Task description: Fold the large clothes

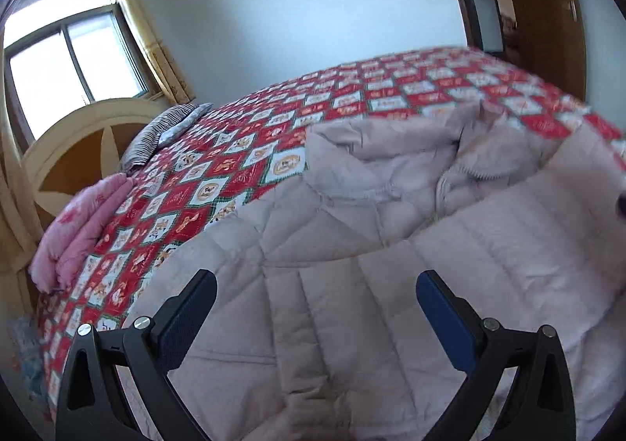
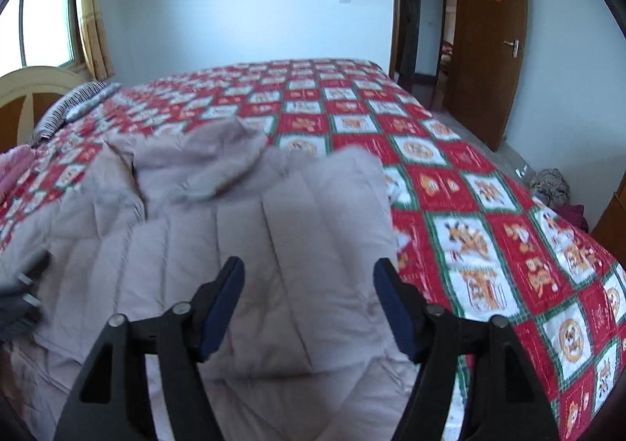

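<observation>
A pale quilted coat (image 1: 352,304) lies spread on the bed (image 2: 469,206), over the red and white patterned bedspread, at the near edge. Its long axis runs from near to far, with the hood (image 2: 195,151) bunched at the far end and the hem toward the near edge. One panel is folded across the front, its stitched channels running near to far. The left tool (image 1: 316,300) hangs above the coat, fingers spread, nothing between them. The right tool (image 2: 309,284) is likewise spread above the coat's right side, holding nothing. A striped pillow (image 1: 168,132) sits far left.
</observation>
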Motion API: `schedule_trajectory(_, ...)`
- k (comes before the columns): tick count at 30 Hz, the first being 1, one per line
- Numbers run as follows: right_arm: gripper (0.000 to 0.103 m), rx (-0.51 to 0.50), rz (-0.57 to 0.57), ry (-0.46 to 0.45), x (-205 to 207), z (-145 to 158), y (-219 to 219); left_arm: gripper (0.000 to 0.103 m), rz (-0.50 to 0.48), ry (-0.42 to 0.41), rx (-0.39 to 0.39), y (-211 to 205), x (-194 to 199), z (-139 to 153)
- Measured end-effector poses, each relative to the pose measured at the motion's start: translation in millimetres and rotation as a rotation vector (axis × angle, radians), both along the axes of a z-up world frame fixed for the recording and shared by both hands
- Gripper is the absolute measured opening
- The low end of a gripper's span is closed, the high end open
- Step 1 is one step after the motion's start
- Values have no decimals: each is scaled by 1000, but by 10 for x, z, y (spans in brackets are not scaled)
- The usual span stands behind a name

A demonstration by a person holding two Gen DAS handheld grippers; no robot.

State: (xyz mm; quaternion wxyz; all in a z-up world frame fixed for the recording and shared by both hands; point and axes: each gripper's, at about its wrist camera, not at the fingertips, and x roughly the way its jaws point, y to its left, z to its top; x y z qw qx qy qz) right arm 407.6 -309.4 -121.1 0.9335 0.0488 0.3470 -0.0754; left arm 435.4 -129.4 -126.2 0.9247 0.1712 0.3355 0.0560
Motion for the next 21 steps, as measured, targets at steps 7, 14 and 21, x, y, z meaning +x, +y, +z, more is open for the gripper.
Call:
schedule_trajectory(7, 75, -1, 34, 119, 352, -486, 119, 102, 23, 75, -15, 98, 191, -462)
schedule_trajectory(14, 77, -4, 19, 121, 314, -604, 156, 102, -11, 79, -32, 86, 289, -543)
schedule_trajectory(21, 79, -62, -22, 146, 371, -655, 280, 102, -20, 78, -31, 81, 405, -583)
